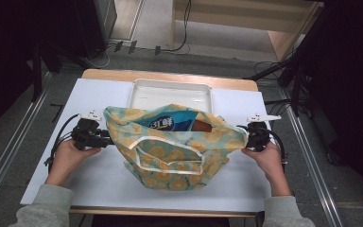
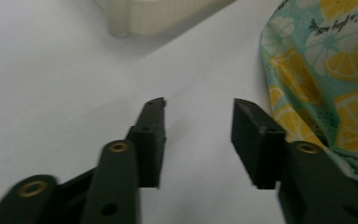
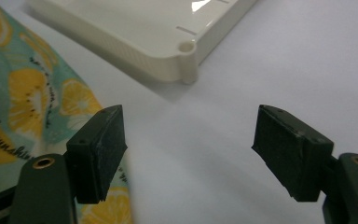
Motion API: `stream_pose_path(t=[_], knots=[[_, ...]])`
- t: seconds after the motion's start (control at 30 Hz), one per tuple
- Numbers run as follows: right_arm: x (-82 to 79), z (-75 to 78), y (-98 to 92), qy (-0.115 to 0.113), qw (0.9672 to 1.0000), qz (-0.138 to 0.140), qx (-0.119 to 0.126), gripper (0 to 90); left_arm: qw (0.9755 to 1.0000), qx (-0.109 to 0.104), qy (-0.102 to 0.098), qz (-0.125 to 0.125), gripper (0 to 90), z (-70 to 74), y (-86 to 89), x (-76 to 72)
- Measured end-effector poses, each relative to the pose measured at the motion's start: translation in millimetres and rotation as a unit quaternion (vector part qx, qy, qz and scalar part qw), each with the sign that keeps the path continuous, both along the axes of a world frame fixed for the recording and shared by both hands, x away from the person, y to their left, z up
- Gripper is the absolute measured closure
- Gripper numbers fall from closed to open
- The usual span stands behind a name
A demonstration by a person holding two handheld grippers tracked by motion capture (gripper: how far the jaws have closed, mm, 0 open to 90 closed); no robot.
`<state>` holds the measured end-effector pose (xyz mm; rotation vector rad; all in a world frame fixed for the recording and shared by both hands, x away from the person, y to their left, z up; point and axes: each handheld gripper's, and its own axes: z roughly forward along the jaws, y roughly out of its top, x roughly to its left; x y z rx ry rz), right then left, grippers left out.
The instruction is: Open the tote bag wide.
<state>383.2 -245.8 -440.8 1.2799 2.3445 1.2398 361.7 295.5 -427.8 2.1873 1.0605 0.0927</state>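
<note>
On my left, my left gripper [image 1: 105, 137] sits low over the smooth white sheet covering the table [image 1: 94, 184], its matte black jaws spread apart with bare white surface between them. In the left gripper view [image 2: 198, 135] the jaw on the bag's side stands just beside the cloth, and I cannot tell whether it touches.

In the middle lies the soft teal cloth bag printed with yellow lemon slices [image 1: 175, 151], slumped and creased, its mouth gaping toward the far side. A white-edged fabric strap [image 1: 163, 149] runs across its front. Inside the mouth a glossy blue packet with white lettering [image 1: 170, 124] shows, and next to it something reddish-brown [image 1: 203, 126] that I cannot identify.

Behind the bag rests a shallow, rectangular cream plastic tray with rounded corners [image 1: 170, 90], its outer wall finely ribbed in the right gripper view [image 3: 135, 51].

On my right, my right gripper [image 1: 242, 138] is also gaping wide; in its own view [image 3: 190, 154] the rubbery black pads [image 3: 286, 154] hold nothing, one jaw close against the lemon cloth.
</note>
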Motion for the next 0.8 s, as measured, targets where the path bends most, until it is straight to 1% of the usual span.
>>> stream_pose_path(t=[0.03,0.1,0.13,0.17,0.2,0.23,0.3,0.33,0.37,0.4,0.43,0.47,0.53,0.57,0.67,0.77,0.8], knots=[[0.1,-0.3,0.2,0.000,1.0000,0.003,0.001,26.1,1.0000,0.001,0.002,-0.001,58.4,0.9,-1.1,-0.3],[0.3,-0.3,0.8,0.003,1.0000,0.006,0.002,27.0,1.0000,-0.004,-0.002,-0.008,61.3,2.6,-2.4,-1.5],[0.3,0.1,1.1,0.000,1.0000,0.007,0.001,27.9,1.0000,-0.005,-0.005,-0.006,61.4,3.2,-3.2,-1.8],[0.1,0.8,1.7,0.002,0.9999,0.012,0.006,29.3,1.0000,-0.003,-0.007,-0.005,61.2,3.8,-3.2,-1.8],[0.1,0.8,1.7,0.002,0.9999,0.012,0.006,29.3,0.9999,-0.007,-0.007,-0.006,61.2,4.4,-2.8,-1.7],[-0.7,1.9,2.3,0.002,0.9999,0.013,0.008,30.9,0.9998,-0.007,-0.015,-0.005,61.3,5.6,-2.4,-2.0],[-0.7,2.0,2.3,0.000,0.9999,0.015,0.008,31.6,0.9998,-0.010,-0.015,-0.005,61.2,6.4,-2.2,-2.1],[-0.9,2.7,2.3,-0.001,0.9998,0.016,0.008,33.7,0.9997,-0.013,-0.021,-0.007,60.0,7.0,-2.7,-2.6],[-0.9,2.7,2.3,-0.001,0.9998,0.016,0.008,33.7,0.9997,-0.013,-0.021,-0.007,59.1,7.0,-2.7,-2.6],[-0.9,3.1,2.3,0.000,0.9999,0.013,0.009,34.6,0.9996,-0.007,-0.024,-0.013,59.1,7.5,-3.6,-2.7],[-0.4,3.6,1.8,-0.002,0.9999,0.012,0.010,35.5,0.9997,-0.005,-0.021,-0.012,54.6,7.6,-4.7,-2.3],[-0.3,3.9,1.5,-0.003,0.9999,0.010,0.011,36.3,0.9998,-0.004,-0.016,-0.015,53.0,7.8,-5.6,-1.5],[0.4,4.2,0.7,-0.004,0.9998,0.011,0.017,37.5,0.9996,0.000,-0.017,-0.021,50.9,7.7,-7.1,-1.3],[0.9,4.6,0.5,-0.003,0.9998,0.010,0.017,37.9,0.9996,-0.001,-0.015,-0.023,49.9,7.6,-7.4,-1.2],[2.9,5.5,-0.7,0.002,0.9997,0.013,0.022,38.7,0.9996,-0.012,-0.006,-0.024,46.5,7.2,-6.0,0.1],[3.8,5.6,-1.9,0.000,0.9996,0.011,0.026,39.5,0.9996,-0.020,0.001,-0.020,44.6,6.9,-4.4,0.9],[3.9,5.6,-2.0,0.000,0.9996,0.011,0.027,39.8,0.9996,-0.021,0.000,-0.020,43.8,6.8,-3.8,1.1]])
